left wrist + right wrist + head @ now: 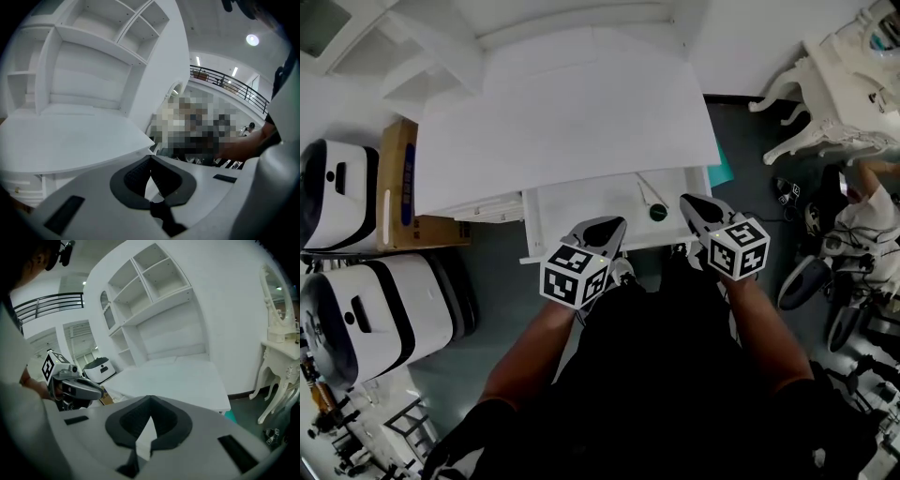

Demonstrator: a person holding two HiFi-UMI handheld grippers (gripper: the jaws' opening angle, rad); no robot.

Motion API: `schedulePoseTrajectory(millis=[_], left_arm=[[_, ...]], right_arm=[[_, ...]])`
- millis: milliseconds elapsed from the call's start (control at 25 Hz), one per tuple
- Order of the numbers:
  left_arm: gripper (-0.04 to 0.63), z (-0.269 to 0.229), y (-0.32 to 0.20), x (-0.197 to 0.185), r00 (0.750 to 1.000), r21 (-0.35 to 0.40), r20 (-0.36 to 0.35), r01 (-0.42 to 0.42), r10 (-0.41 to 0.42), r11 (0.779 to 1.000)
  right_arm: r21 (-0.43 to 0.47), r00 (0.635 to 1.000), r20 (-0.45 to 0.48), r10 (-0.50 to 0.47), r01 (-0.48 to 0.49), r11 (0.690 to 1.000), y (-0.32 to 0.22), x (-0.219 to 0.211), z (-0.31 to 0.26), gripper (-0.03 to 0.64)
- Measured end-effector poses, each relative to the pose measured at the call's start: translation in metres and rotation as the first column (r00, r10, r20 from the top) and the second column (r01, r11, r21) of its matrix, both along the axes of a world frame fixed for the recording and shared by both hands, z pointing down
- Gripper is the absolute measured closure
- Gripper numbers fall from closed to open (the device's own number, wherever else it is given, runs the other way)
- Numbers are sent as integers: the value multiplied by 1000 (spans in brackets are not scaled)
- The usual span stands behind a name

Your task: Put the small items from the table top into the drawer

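The drawer (581, 202) stands pulled out from under the table (572, 112), and the small items visible lie inside it: a thin stick (651, 191) and a dark green round piece (658, 213), both toward the drawer's right end, the round piece close to the drawer's front wall. No small item shows on the table top, so the job looks nearly done, with only closing the drawer perhaps left. The left hand-held gripper (614, 226) hangs just in front of the drawer near its middle, and the right hand-held gripper (688, 202) sits over the drawer's right front corner. Both have their jaws pressed together at the tips with nothing between them, as each gripper view shows. The main risk is a push with those narrow, closed tips: they could skid off the drawer's smooth front, or push off-centre so that it skews on its runners and sticks. A quick shove could also set the round piece rolling or knock the stick askew inside the drawer. The right hand-held gripper, being so near both items, could also nudge them if it dips.
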State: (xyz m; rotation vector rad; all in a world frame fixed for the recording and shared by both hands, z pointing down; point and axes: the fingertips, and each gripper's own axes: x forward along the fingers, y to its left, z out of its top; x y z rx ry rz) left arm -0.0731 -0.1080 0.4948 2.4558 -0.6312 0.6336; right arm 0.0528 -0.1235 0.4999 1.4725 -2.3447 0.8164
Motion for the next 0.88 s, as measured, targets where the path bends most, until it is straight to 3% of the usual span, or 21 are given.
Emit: schedulePoseTrajectory(millis=[400, 640, 880], left_arm=[[592, -4, 17, 14, 999, 20, -11, 38, -38, 999], [591, -4, 29, 22, 991, 21, -1, 132, -132, 991], [592, -5, 54, 56, 979, 11, -17, 202, -202, 979]], right_arm=[[10, 996, -48, -77, 77, 997, 23, 5, -10, 591], [15, 995, -10, -102, 102, 995, 34, 22, -12, 589], [25, 988, 14, -155, 155, 988, 58, 49, -14, 589]])
